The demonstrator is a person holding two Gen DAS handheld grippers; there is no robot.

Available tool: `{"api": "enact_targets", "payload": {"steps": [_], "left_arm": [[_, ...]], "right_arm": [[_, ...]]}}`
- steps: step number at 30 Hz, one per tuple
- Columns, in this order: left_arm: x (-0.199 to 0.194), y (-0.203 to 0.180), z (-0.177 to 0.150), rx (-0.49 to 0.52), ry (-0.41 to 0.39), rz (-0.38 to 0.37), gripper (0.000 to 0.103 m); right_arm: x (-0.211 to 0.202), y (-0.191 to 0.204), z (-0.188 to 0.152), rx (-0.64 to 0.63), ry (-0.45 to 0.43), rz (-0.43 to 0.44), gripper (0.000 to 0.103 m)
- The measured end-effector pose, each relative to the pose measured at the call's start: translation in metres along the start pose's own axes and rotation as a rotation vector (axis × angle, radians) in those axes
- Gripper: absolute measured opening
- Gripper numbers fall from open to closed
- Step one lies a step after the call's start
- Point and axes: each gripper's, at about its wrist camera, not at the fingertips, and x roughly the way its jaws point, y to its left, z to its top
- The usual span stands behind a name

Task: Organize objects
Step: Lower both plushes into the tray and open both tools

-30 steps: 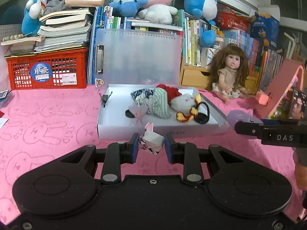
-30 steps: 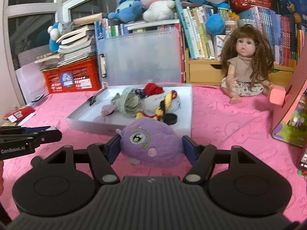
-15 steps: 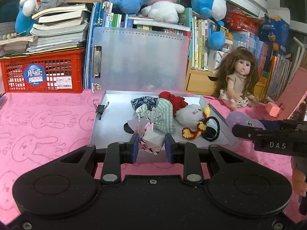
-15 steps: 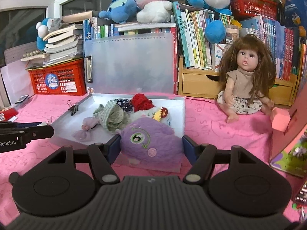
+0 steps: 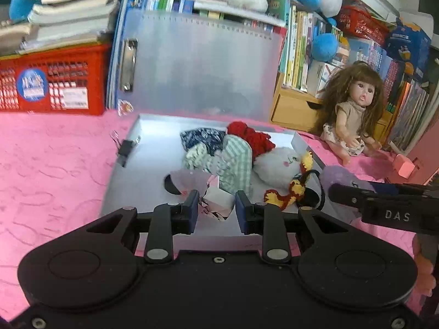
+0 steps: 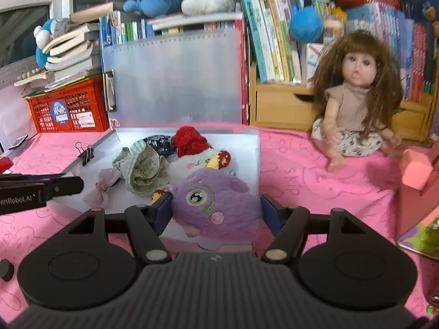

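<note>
My left gripper (image 5: 216, 204) is shut on a small folded paper piece (image 5: 218, 198), white with pink print, and holds it over the front part of the open grey box (image 5: 153, 164). My right gripper (image 6: 215, 209) is shut on a purple plush toy (image 6: 216, 200) with a green eye, at the box's (image 6: 253, 148) front right corner. Inside the box lie a green checked cloth (image 5: 236, 161), a dark patterned cloth (image 5: 201, 137), a red knitted piece (image 5: 251, 137), a white plush (image 5: 274, 164) and a black ring (image 5: 310, 192).
The box lid (image 5: 197, 63) stands upright behind the box. A doll (image 6: 354, 101) sits on the pink cloth to the right. A red crate (image 5: 49, 85) with stacked books is at the left, a binder clip (image 6: 85, 152) on the box's left rim, bookshelves behind.
Both grippers moved forward toward the box with their loads; the paper piece now hangs over the box's inside and the purple plush has reached its front right corner.
</note>
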Motion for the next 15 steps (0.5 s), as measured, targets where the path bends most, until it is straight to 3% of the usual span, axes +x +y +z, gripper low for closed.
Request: {"api": "enact_targets", "payload": {"steps": [15], "left_arm": [[0.046, 0.003, -0.004, -0.001, 0.057, 0.043, 0.027]], "right_arm": [[0.033, -0.001, 0.008, 0.033, 0.049, 0.073, 0.067]]}}
